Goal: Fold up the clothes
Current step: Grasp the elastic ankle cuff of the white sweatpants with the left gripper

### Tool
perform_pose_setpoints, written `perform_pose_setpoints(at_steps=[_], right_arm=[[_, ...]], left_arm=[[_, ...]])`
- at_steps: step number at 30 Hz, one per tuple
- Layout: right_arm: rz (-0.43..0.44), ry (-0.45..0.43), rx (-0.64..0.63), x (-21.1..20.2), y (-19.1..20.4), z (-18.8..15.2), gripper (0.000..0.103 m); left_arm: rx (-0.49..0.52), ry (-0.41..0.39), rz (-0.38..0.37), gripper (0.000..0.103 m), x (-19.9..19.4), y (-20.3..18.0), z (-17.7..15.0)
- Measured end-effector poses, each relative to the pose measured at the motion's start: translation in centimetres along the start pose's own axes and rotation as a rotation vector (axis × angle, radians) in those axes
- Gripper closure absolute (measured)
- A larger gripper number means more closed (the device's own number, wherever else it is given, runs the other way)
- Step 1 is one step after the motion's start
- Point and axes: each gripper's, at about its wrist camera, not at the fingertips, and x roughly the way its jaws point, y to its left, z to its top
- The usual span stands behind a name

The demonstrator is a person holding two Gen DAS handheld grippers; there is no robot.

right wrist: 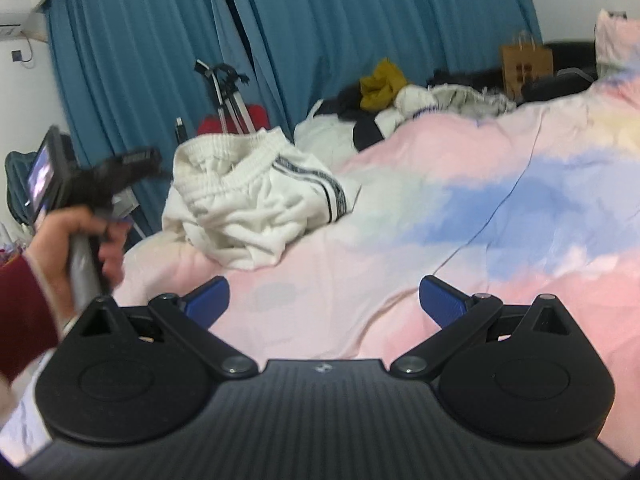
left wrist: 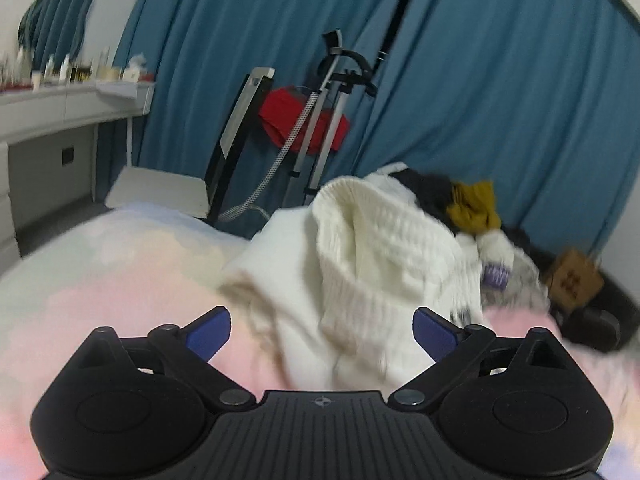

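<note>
White trousers (dark side stripe) on pink-blue pastel bedcover.

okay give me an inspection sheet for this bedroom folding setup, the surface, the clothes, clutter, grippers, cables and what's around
Surface: bed with a pink and blue bedspread, rumpled.
Job's things: white garment with a ribbed waistband and dark side stripes, crumpled in a heap on the bedspread, unfolded.
Clutter: pile of clothes at the far side of the bed, with a mustard piece on top; paper bag behind it.
Grippers: left gripper open, the white garment right in front of it, not gripped; right gripper open, only bedspread between its fingers.
Cables: braided hose hanging from the stand beside the bed.
Surroundings: blue curtains, white dresser crowded with bottles.
</note>
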Motion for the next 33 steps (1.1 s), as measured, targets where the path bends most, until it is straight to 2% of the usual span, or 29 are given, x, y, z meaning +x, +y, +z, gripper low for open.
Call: perform_pose_setpoints(at_steps=[3,5,7,8,9,11,15,21,27,30,33], right_arm=[[-0.003,0.020,0.005,1.5,-0.3,-0.5,0.000],[0.011,0.034,0.008,2.5,-0.5,-0.8,0.000],[0.040,0.048,0.009,3.3,-0.7,-1.0,0.000],[0.049,0.050,0.008,3.6,-0.7,-1.1,0.001],[0.057,0.050,0.005,3.9,-0.6,-1.2,0.001],[0.065,0.049,0.008,4.1,-0.5,-1.2,0.001],[0.085,0.047,0.016,4.1,-0.3,-1.2,0.001],[0.094,-0.022,-0.027,2.0,0.7,-0.6,0.002],[0.126,-0.076,-0.059,-1.2,1.7,0.0,0.002],[0.134,-0.074,-0.081,-2.6,2.2,-0.1,0.004],[0.130,-0.055,-0.088,-3.5,2.6,-0.3,0.004]], left_arm=[[-0.018,0.018,0.026,0.016,3.8,-0.3,1.5],[-0.026,0.048,0.036,0.031,6.0,-0.3,2.2],[-0.035,0.084,0.046,0.064,7.9,-0.2,2.8],[-0.048,0.104,0.059,0.074,8.6,-0.2,3.2],[-0.062,0.113,0.048,0.091,8.7,-0.1,3.3],[-0.074,0.116,0.019,0.093,8.5,-0.1,3.6],[0.038,0.082,-0.027,0.094,5.2,-1.5,4.2],[0.114,0.004,-0.127,0.095,-5.5,-2.4,3.2],[0.209,0.043,-0.195,0.096,-16.3,-1.1,-1.2],[0.183,0.074,-0.193,0.097,-19.8,1.3,-4.0],[0.128,0.126,-0.149,0.097,-21.3,5.0,-6.9]])
